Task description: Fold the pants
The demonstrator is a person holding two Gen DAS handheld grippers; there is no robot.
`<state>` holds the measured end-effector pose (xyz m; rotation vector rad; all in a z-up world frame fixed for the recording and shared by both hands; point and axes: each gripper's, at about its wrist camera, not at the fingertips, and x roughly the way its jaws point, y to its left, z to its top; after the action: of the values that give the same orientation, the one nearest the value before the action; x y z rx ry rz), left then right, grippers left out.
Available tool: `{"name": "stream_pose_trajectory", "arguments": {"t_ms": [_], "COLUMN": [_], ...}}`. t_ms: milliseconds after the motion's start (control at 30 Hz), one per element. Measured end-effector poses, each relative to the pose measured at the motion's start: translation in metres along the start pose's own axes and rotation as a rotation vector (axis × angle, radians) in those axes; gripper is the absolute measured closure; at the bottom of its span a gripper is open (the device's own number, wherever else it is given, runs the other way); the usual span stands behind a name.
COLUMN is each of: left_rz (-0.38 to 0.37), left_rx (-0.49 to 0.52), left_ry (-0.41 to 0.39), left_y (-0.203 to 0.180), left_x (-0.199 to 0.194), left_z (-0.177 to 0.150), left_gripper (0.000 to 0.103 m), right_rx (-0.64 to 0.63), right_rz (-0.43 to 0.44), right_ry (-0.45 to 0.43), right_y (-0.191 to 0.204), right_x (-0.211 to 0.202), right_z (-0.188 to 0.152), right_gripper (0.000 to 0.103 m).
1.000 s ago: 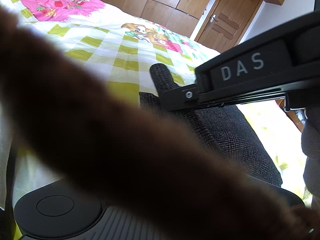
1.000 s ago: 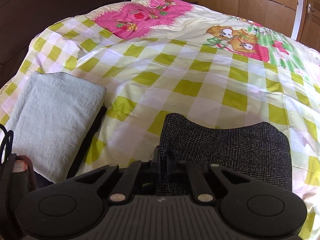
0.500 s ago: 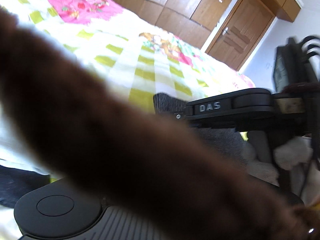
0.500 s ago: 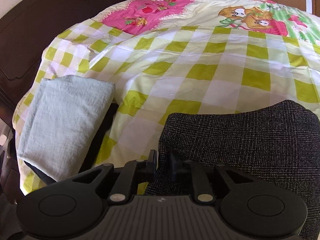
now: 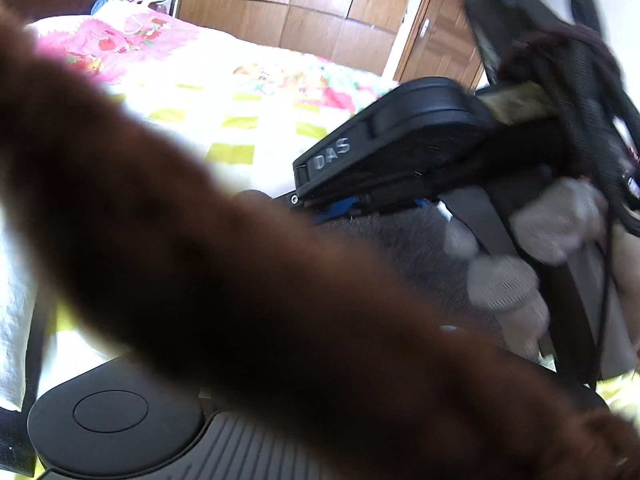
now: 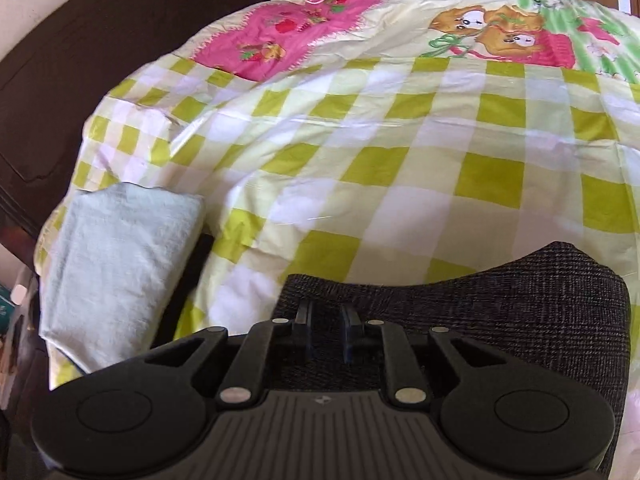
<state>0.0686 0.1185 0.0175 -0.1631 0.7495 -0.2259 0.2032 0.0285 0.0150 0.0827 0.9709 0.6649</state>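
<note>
The dark grey checked pants (image 6: pixel 500 312) lie folded on the bed at the near right. My right gripper (image 6: pixel 326 320) sits low over their left part, its fingers a narrow gap apart with no fabric bunched between them. In the left wrist view the right gripper (image 5: pixel 298 196) shows from the side above the pants (image 5: pixel 400 240), held by a gloved hand (image 5: pixel 552 224). A blurred brown strand (image 5: pixel 240 260) close to the lens covers my left gripper's fingers. Only the left gripper's black body (image 5: pixel 112 416) shows.
A green-and-white checked bedsheet (image 6: pixel 400 152) with pink and cartoon patches covers the bed. A folded pale cloth (image 6: pixel 116 264) lies at the bed's near left edge. A dark wooden headboard (image 6: pixel 80 40) runs along the left. Wooden wardrobe doors (image 5: pixel 320 0) stand beyond the bed.
The right gripper's fingers have spread a little and its view has tipped back over the folded pants. In the left wrist view the right gripper has swung right and tilted upward.
</note>
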Motion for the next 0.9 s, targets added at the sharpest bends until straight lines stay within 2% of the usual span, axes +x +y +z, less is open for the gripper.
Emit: {"name": "stream_pose_trajectory", "arguments": {"t_ms": [100, 167, 233, 367, 400, 500, 567, 633, 700, 767, 800, 900], "left_rz": [0.060, 0.072, 0.077, 0.092, 0.099, 0.108, 0.108, 0.107, 0.128, 0.145, 0.150, 0.172], "left_rx": [0.049, 0.063, 0.067, 0.096, 0.103, 0.097, 0.083, 0.082, 0.123, 0.171, 0.191, 0.219], "left_ry": [0.008, 0.014, 0.018, 0.018, 0.018, 0.004, -0.002, 0.005, 0.013, 0.021, 0.024, 0.030], "left_y": [-0.009, -0.012, -0.014, -0.023, -0.025, -0.028, -0.031, -0.032, -0.038, -0.046, -0.049, -0.054], "left_x": [0.003, 0.004, 0.001, -0.005, -0.006, -0.008, -0.005, -0.002, 0.003, 0.008, 0.008, 0.006], "left_z": [-0.002, -0.002, 0.000, 0.000, -0.002, -0.005, -0.006, -0.006, -0.007, -0.010, -0.012, -0.013], "left_gripper": [0.076, 0.075, 0.074, 0.074, 0.074, 0.073, 0.071, 0.065, 0.063, 0.055, 0.053, 0.052], "right_rx": [-0.037, -0.086, -0.082, 0.035, 0.064, 0.126, 0.171, 0.261, 0.363, 0.438, 0.461, 0.450], "right_rz": [-0.015, -0.041, -0.045, 0.037, 0.050, -0.024, -0.071, -0.077, -0.011, 0.078, 0.096, 0.114], "right_ry": [-0.003, -0.019, -0.032, -0.173, -0.213, -0.272, -0.260, -0.218, -0.190, -0.190, -0.200, -0.201], "right_y": [0.004, 0.011, 0.011, -0.017, -0.029, -0.069, -0.094, -0.119, -0.136, -0.143, -0.144, -0.143], "right_x": [0.016, 0.019, 0.013, -0.051, -0.073, -0.122, -0.134, -0.135, -0.129, -0.122, -0.120, -0.119], "right_z": [0.000, 0.000, -0.001, -0.016, -0.025, -0.062, -0.085, -0.106, -0.125, -0.139, -0.145, -0.150], "right_gripper": [0.071, 0.071, 0.072, 0.072, 0.069, 0.058, 0.057, 0.057, 0.055, 0.053, 0.048, 0.046]}}
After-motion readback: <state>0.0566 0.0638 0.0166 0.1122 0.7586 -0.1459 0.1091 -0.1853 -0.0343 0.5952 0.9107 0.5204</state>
